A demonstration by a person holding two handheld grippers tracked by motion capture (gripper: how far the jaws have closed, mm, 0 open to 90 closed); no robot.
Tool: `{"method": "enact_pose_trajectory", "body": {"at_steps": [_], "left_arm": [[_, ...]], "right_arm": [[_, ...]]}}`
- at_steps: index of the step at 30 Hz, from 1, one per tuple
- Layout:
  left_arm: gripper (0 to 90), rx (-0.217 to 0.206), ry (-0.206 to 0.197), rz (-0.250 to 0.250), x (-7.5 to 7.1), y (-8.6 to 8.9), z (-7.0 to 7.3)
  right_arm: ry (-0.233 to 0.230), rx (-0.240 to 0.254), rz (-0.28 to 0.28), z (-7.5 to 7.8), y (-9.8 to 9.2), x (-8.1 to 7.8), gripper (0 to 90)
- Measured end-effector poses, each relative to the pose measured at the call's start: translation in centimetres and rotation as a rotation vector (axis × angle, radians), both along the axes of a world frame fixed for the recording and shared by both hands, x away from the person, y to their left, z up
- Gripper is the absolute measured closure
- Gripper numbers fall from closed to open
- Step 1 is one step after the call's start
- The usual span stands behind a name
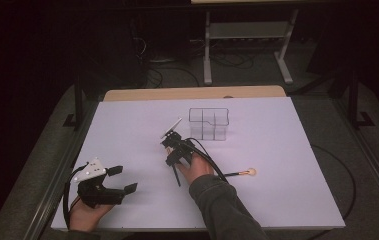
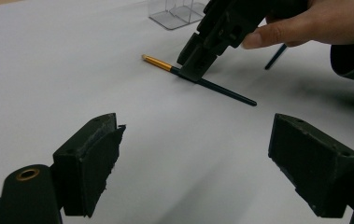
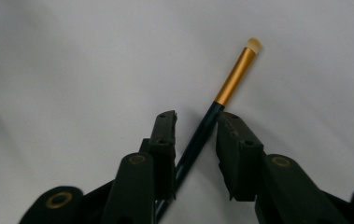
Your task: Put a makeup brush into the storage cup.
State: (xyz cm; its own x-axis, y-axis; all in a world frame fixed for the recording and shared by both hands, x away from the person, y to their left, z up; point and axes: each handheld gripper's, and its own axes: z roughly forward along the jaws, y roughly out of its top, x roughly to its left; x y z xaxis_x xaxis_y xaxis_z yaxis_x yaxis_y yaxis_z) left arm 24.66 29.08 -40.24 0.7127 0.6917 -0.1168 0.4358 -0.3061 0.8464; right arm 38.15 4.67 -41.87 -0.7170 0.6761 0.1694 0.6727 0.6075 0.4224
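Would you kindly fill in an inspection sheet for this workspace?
Surface: white table, no stains seen.
Job's things: gold-collared brush lying flat; clear organiser upright, empty.
Clutter: second brush lying apart.
Grippers: right gripper astride the brush handle, not clamped; left gripper open, holding nothing.
Cables: black cable loops from the left gripper.
Surroundings: dark floor, grey frame legs.

1. A lab or test room, dim beyond the lit work area.
2. A white work table stands on grey carpet.
3. Loose cables lie around a metal-framed bench behind.
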Motion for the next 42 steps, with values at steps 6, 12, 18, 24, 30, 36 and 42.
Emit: {"method": "enact_pose_trajectory", "body": {"at_steps": [6, 12, 18, 24, 30, 36, 42], "left_arm": [[15.8, -0.001, 0.0, 0.001, 0.0, 0.0, 0.0], [15.8, -0.001, 0.001, -0.002, 0.0, 0.0, 0.0], [15.8, 0.002, 0.002, -0.002, 0.0, 0.0, 0.0], [15.9, 0.003, 0.001, -0.002, 0.0, -0.1, 0.0], [16.0, 0.007, 0.001, -0.006, 0.0, -0.1, 0.0], [15.9, 0.002, 0.007, -0.004, 0.0, -0.2, 0.0], [16.0, 0.006, 0.005, -0.006, 0.0, -0.1, 0.0]], "right_arm": [[0.002, -0.016, -0.006, -0.1, 0.1, 0.1, 69.7], [0.001, -0.032, -0.001, -0.2, 0.2, 0.1, 71.7], [-0.005, -0.059, 0.009, -0.3, 0.8, -0.1, 74.8], [-0.024, -0.086, 0.012, -0.3, 0.9, -0.2, 79.2], [-0.037, -0.106, 0.026, -0.3, 1.1, -0.2, 81.8], [-0.04, -0.104, 0.047, -0.3, 1.0, -0.1, 82.4], [-0.022, -0.085, 0.053, -0.3, 0.7, 0.2, 82.5]]}}
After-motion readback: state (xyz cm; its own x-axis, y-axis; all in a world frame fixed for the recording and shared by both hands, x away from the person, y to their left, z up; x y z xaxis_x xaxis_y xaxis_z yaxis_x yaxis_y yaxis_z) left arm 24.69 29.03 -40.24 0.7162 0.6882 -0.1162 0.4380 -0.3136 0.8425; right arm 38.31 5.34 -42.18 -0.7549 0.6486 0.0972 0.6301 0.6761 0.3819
